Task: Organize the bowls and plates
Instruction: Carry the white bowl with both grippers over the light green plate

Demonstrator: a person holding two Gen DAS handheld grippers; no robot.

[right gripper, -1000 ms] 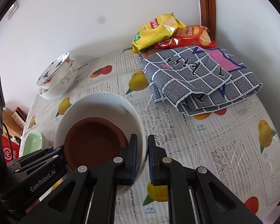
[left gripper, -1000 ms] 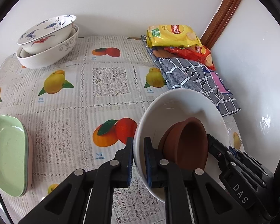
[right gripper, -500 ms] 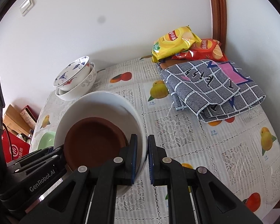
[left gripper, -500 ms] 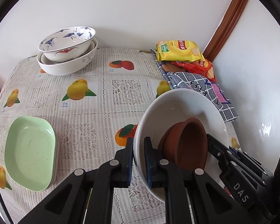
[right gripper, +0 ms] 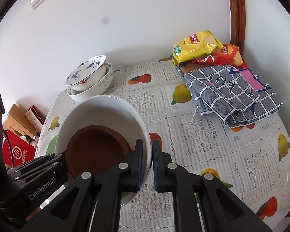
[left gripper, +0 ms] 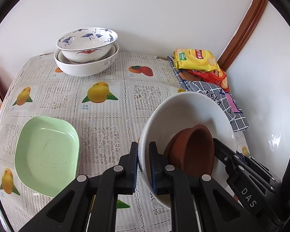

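We hold the white bowl [left gripper: 185, 112] above the worktop [left gripper: 106, 123], left gripper [left gripper: 144, 166] and right gripper [right gripper: 147, 162] angled downward, each clamped on opposite rims.

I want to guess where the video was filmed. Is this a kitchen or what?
Probably a home dining corner, though I can't be sure. A fruit-print tablecloth covers a table against the wall, with stacked bowls, a green plate and crisp bags on it.

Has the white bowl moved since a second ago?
Yes. The white bowl, clamped by both grippers, has drawn back from the stacked bowls and chip bags.
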